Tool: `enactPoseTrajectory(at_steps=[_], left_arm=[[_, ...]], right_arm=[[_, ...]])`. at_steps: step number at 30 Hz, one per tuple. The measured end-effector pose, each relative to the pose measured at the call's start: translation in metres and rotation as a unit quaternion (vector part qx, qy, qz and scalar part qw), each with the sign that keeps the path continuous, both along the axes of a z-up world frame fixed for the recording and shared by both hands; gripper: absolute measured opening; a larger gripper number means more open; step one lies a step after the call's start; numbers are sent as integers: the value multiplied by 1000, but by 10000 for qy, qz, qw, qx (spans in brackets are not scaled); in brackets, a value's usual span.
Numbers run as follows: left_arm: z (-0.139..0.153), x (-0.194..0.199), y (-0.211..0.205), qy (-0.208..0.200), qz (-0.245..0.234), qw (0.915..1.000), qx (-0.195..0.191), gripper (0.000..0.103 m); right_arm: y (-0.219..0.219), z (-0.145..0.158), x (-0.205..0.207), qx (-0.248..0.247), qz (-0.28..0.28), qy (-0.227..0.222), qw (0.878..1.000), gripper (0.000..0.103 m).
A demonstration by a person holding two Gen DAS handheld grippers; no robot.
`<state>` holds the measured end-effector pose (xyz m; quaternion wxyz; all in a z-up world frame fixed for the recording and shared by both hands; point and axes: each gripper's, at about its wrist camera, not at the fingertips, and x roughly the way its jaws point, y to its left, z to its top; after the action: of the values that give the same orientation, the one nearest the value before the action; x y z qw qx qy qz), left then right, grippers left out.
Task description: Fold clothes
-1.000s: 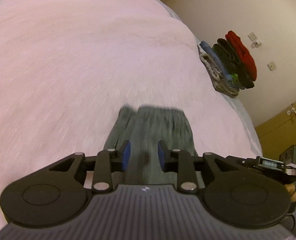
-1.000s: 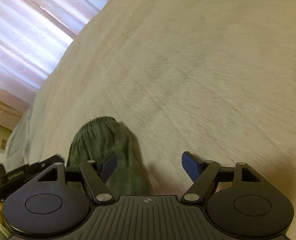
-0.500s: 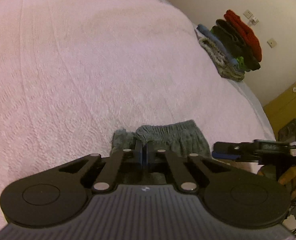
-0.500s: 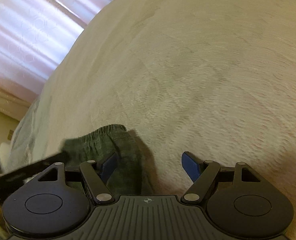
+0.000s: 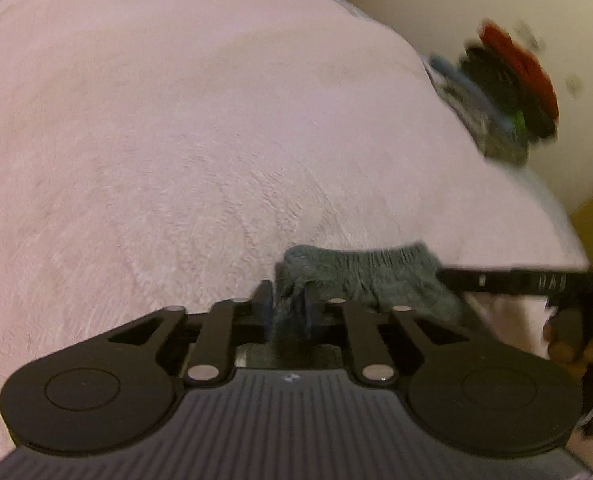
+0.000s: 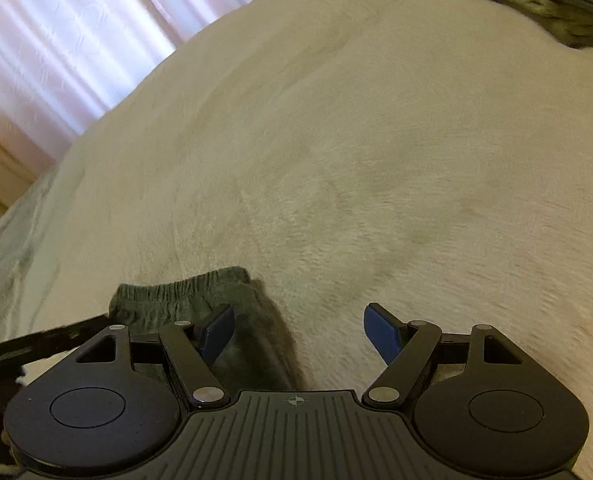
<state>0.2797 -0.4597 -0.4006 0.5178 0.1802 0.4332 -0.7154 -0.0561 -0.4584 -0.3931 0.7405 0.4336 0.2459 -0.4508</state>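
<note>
On the near edge of the bedspread (image 5: 176, 140) lies the grey garment (image 5: 380, 276), waistband facing away from you. Your left gripper (image 5: 288, 312) has a bunched corner of that cloth between its pads; its jaws have just been opening a little around the fold, yet they look clamped on it. Your right gripper (image 6: 298, 332) gapes wide and empty over the garment's right edge. Careful: that pinch looks thin, so a quick lift could slip it free. Far from the garment, the clothes stack (image 5: 504, 100) sits blurred.
</note>
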Motion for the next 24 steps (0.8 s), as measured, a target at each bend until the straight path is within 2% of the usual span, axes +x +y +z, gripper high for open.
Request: enactPoseTrajectory(at_steps=[3,4,5,7,9,12,14,17,21,22,24], left_arm=[[10,22,25,269,285,9992,15,18],[15,24,34,282,258,9993,0,18],[19,25,42,299,183,9994,-24,18],[22,20,55,247,-99,9996,-12,14],[16,5,61,-40,-424,9991,61,16],[-3,-12,66,-712,-571,9954,273,13],[5,-7,78,-713,-367,9965,222,11],[24,2,104,-792,-166,9967,67,12],[41,-1,153,-749,-318,9967,49,12],[40,-7,165,-687,-391,9968,83,12],[34,-21,189,-579,-521,9968,196,12]], right_arm=[[20,17,-8,-294,166,6,9994,75],[27,19,-2,-378,410,39,9984,70],[34,21,3,-461,653,72,9968,61],[46,18,18,-474,1105,308,9923,60],[52,1,32,-364,1316,998,9856,60],[61,-2,18,-375,856,1544,9836,60],[75,14,-5,-379,473,1384,9885,60],[112,38,-24,-486,379,1189,9910,60],[179,50,-26,-435,975,755,9914,60],[193,44,-26,-245,1030,876,9905,59],[222,32,-27,135,1139,1116,9871,48]])
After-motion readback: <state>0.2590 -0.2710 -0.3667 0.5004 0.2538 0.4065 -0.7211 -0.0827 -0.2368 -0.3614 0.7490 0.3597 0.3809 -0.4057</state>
